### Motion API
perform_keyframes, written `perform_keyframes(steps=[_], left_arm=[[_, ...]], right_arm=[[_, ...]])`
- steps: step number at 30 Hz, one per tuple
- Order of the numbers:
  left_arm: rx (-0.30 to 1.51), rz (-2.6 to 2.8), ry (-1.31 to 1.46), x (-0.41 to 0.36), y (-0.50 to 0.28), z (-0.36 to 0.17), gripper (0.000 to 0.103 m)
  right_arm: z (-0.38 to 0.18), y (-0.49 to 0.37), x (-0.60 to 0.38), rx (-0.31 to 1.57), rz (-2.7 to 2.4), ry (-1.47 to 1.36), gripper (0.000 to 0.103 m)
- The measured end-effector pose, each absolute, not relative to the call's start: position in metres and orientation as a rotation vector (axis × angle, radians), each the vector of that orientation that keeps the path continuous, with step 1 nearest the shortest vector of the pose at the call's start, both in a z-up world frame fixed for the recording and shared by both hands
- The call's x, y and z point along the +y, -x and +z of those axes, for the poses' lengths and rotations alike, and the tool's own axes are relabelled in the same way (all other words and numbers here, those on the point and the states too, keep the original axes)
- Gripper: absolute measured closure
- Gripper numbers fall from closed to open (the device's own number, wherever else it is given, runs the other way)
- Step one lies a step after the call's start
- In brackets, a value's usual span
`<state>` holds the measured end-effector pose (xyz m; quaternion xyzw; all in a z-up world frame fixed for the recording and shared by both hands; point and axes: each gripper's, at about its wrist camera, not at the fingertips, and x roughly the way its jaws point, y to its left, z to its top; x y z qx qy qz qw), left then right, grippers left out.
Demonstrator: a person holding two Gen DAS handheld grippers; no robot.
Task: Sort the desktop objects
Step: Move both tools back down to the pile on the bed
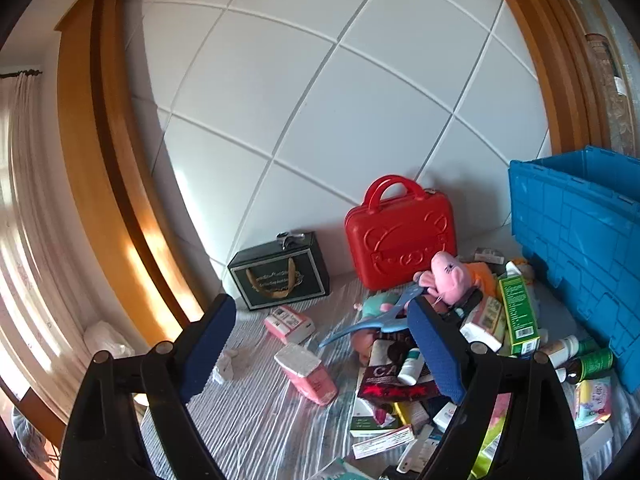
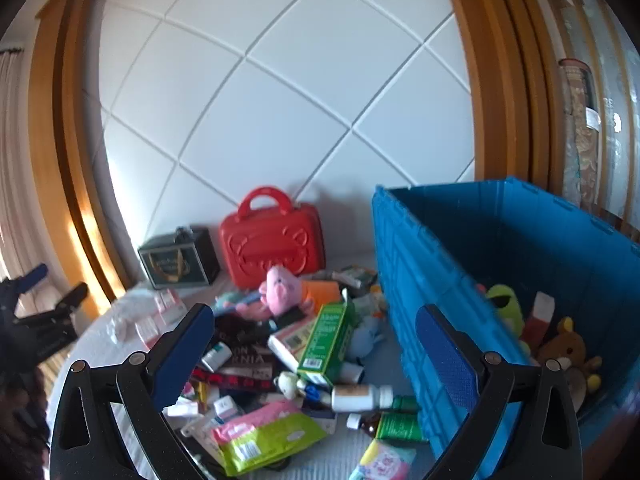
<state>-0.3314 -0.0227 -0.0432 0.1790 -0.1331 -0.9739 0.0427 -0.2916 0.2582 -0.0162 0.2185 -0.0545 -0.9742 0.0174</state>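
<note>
A pile of small objects lies on a striped cloth: a pink plush pig [image 1: 450,276] [image 2: 282,290], a green carton [image 1: 518,312] [image 2: 328,338], pink boxes [image 1: 306,372], a white bottle [image 2: 362,396], wipes packets [image 2: 268,436]. A blue crate [image 2: 472,264] [image 1: 580,232] stands at the right and holds a brown bear [image 2: 566,350] and a green toy [image 2: 504,304]. My left gripper [image 1: 320,344] is open and empty above the pile's left side. My right gripper [image 2: 316,354] is open and empty above the pile, next to the crate's wall.
A red toy suitcase [image 1: 400,236] [image 2: 272,240] and a dark gift box [image 1: 280,272] [image 2: 180,260] stand against the white padded wall. A wooden frame [image 1: 104,200] runs along the left. The left gripper also shows in the right wrist view [image 2: 44,296].
</note>
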Motion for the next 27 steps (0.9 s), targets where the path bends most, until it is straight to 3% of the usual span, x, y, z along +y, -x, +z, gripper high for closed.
perform_keyframes(steps=[12,22,27], left_arm=[[-0.400,-2.847,-0.865,-0.085,0.343,-0.167,0.015],[-0.019,-2.627,-1.268,-0.114,0.355,-0.292,0.015],[0.090,-2.582,-1.331,-0.112,0.367,-0.322,0.015]], right_arm=[[-0.084,0.370,0.243,-0.079,-2.861,-0.887,0.001],[-0.133,0.410,0.230,-0.028,-2.788,-1.008,0.001],[-0.147,0.432,0.224,-0.008,-2.783,-1.058,0.001]])
